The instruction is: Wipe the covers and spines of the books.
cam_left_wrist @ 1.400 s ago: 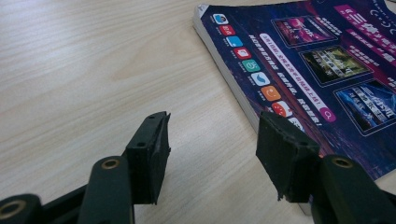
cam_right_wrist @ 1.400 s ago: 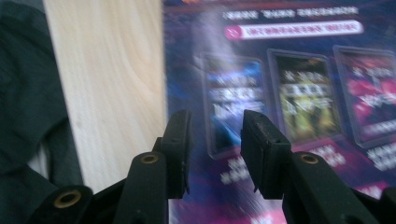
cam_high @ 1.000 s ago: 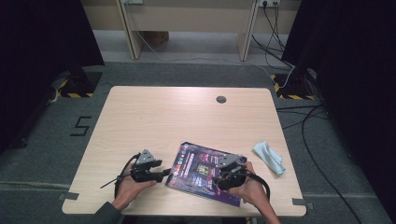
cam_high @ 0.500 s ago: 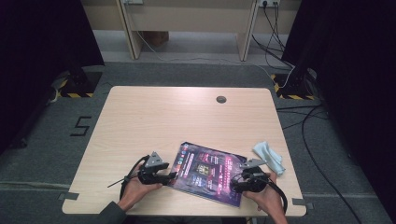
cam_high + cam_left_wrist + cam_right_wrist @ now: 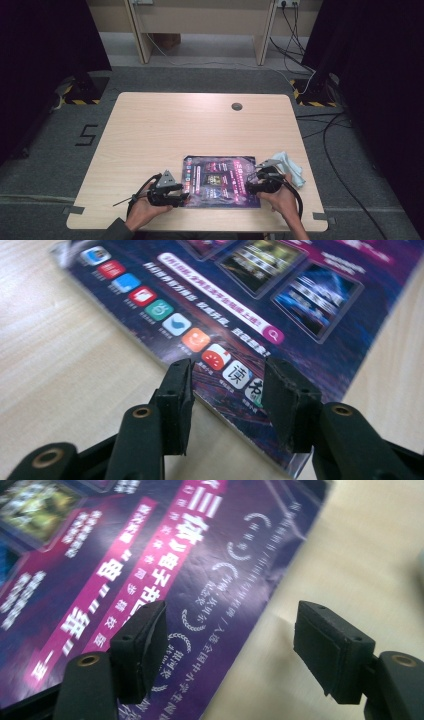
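Poster (image 5: 220, 180) lies flat at the near edge of the table (image 5: 165, 135), between the left gripper (image 5: 181, 196) and the right gripper (image 5: 252, 181), a pale cloth (image 5: 289, 165) just beyond its right side. Left jaws have just been closing astride its edge, right jaws opening wide over its right edge; neither grips it. Thin paper lying so flat could slide or crumple if the jaws shut without getting under the edge

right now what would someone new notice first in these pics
A glossy purple poster lies flat near the table's front edge. The left gripper and right gripper sit at its opposite ends, jaws open astride the edges. A pale blue cloth lies crumpled by the right one.
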`<state>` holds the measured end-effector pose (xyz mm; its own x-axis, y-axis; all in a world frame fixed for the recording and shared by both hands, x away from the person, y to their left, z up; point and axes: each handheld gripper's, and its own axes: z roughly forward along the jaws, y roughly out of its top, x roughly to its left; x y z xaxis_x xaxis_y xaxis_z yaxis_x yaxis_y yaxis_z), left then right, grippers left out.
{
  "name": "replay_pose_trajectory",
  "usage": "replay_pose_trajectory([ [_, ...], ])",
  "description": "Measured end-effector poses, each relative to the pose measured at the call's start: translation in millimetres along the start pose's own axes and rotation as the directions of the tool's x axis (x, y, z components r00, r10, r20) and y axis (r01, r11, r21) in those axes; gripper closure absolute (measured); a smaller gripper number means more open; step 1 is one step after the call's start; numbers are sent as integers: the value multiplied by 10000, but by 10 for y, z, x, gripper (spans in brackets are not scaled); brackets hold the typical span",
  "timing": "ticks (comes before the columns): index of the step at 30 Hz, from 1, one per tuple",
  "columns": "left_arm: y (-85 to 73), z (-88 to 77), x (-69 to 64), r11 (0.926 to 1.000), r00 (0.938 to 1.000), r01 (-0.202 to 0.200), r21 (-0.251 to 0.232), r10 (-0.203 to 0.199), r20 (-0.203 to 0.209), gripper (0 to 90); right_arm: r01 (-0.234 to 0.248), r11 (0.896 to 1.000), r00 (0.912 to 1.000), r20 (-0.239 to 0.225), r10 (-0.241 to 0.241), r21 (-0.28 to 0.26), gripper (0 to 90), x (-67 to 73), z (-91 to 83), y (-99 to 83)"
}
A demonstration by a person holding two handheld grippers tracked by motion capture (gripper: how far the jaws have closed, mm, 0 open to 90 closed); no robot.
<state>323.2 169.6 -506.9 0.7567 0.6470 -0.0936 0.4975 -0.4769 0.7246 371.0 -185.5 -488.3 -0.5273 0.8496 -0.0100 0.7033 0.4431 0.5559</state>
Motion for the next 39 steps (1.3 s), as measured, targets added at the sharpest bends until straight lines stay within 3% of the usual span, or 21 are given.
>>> replay_pose_trajectory([
  [7,-40,-24,-158,10000,9999,26,47,-26,112,525,140,9999,9982,589,-141,20,309,-77,202,333],
  [12,-13,-20,-129,9996,9991,282,-15,-282,317,517,413,9991,9942,999,-404,-68,342,-70,310,509],
  [16,89,-50,112,9974,9977,508,-514,-530,-413,471,182,9995,9988,461,-170,-258,339,-50,252,468],
  [18,140,-27,268,9947,9943,689,-761,-747,-760,467,308,9988,9989,370,-293,-391,333,-11,186,417],
  [22,204,65,525,9957,9883,667,-643,-748,-1329,433,529,9972,9986,59,-526,-530,327,98,84,299],
  [25,238,118,627,9952,9825,667,-714,-780,-1691,425,696,9969,9970,-312,-708,-379,316,186,31,198],
  [28,284,184,738,9937,9758,868,-714,-993,-1949,410,819,9959,9957,-399,-834,-389,312,260,2,128],
  [35,342,267,830,9917,9835,1116,-633,-1193,-1363,475,1217,9923,9909,-555,-1228,-227,308,381,2,47],
  [39,315,251,834,9870,9825,1518,-534,-1566,-1013,489,1555,9878,9862,-576,-1555,-37,295,405,26,33],
])
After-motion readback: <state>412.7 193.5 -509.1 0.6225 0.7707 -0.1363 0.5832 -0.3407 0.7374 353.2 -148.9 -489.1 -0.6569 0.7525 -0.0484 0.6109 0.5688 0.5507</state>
